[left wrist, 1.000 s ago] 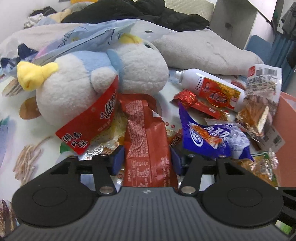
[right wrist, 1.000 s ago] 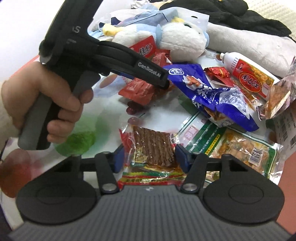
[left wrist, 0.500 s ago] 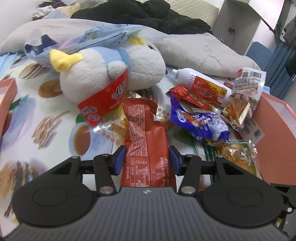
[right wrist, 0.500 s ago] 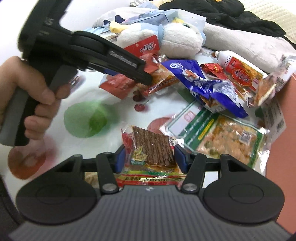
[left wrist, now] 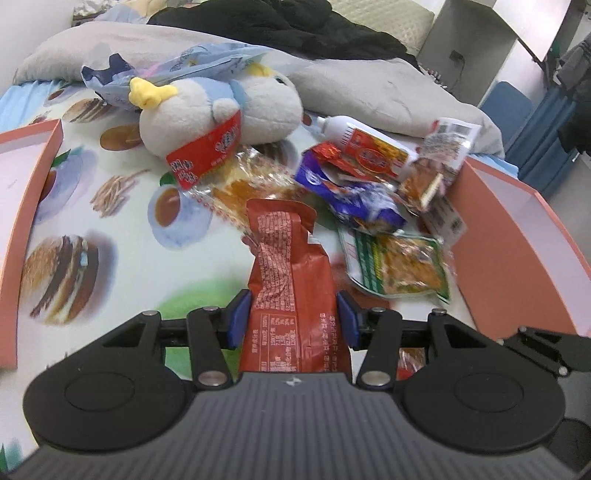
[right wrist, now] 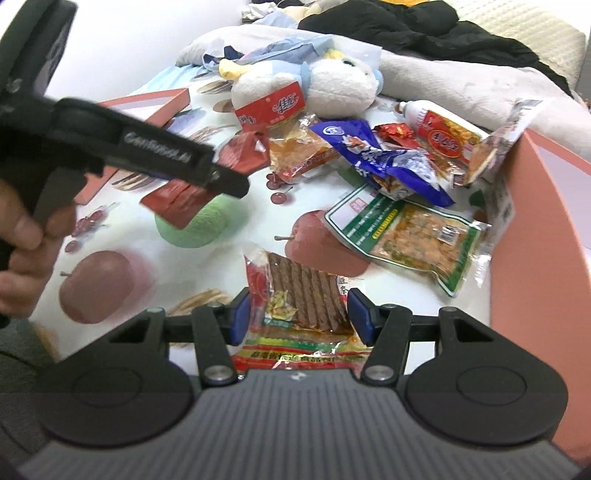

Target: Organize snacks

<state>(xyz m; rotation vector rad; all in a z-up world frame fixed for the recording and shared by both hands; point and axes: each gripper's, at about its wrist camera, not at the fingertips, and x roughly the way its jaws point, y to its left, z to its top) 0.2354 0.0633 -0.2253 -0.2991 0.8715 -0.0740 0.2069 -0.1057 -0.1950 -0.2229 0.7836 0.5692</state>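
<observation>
My left gripper (left wrist: 291, 317) is shut on a dark red snack packet (left wrist: 291, 280), lifted off the printed bedsheet; the same packet (right wrist: 177, 201) hangs under that gripper in the right wrist view. My right gripper (right wrist: 297, 315) is shut on a clear packet of brown spicy strips (right wrist: 299, 295), also held above the sheet. A pile of snacks lies beyond: a blue bag (left wrist: 351, 195), a green-edged packet (left wrist: 402, 266), a white bottle with a red label (left wrist: 369, 144) and a red sachet (right wrist: 271, 107) against a plush bird (left wrist: 218, 110).
Pink box walls stand at the left (left wrist: 26, 206) and at the right (left wrist: 513, 251). A grey pillow (left wrist: 369, 88) and black clothing (left wrist: 280, 29) lie behind the pile. A person's hand (right wrist: 26, 229) grips the left tool's handle.
Both grippers have pulled back from the pile and risen with their packets. The left pink box has come into the left wrist view.
</observation>
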